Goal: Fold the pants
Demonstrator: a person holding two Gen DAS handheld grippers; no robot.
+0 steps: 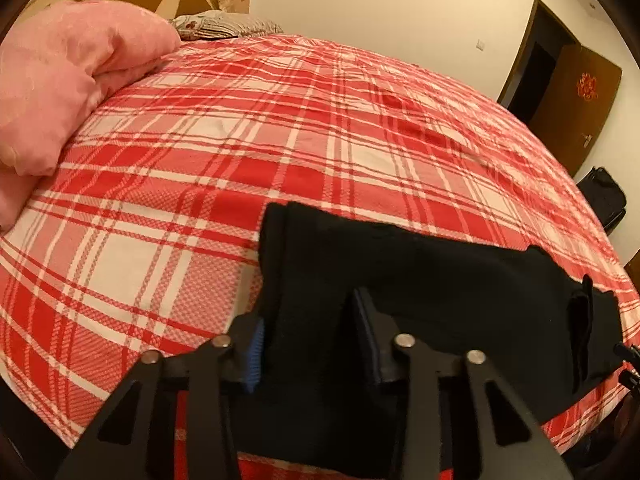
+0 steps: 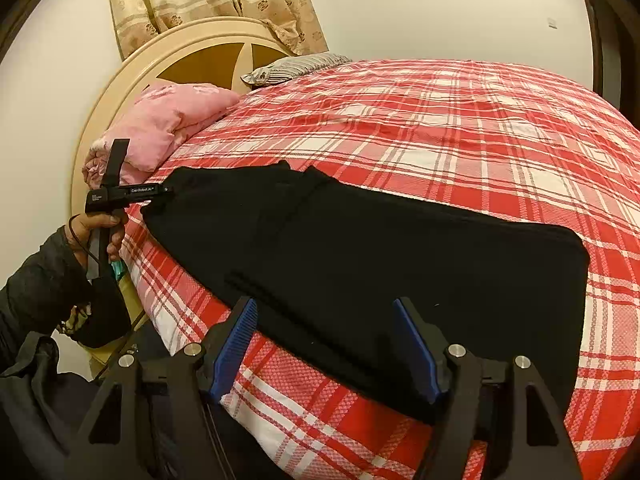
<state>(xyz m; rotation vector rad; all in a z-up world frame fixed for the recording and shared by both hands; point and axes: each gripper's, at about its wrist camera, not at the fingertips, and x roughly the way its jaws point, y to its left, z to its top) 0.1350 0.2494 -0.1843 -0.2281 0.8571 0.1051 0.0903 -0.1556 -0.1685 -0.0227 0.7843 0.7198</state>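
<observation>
Mid-fold, by the look of it: the black pants (image 2: 360, 248) lie along the near edge of the bed (image 2: 460, 128), on the red-and-white plaid cover, already doubled into one long dark band. The left gripper (image 1: 308, 340) has black cloth between its fingers at one end of the band; the fingers sit partly apart with fabric filling the gap, so they appear clamped on a thick bunch, though how firm the pinch is cannot be told. The right gripper (image 2: 326, 344) hangs over the near edge of the band with its blue pads wide apart, holding nothing. Next move, as I judge it: the right fingers need to close on the near hem so both ends can be carried over together and the band halved. Cloth looks soft, matte, heavy enough to lie flat; few wrinkles, one seam ridge visible. Pink quilt (image 2: 168, 128) sits by the headboard, well apart.
</observation>
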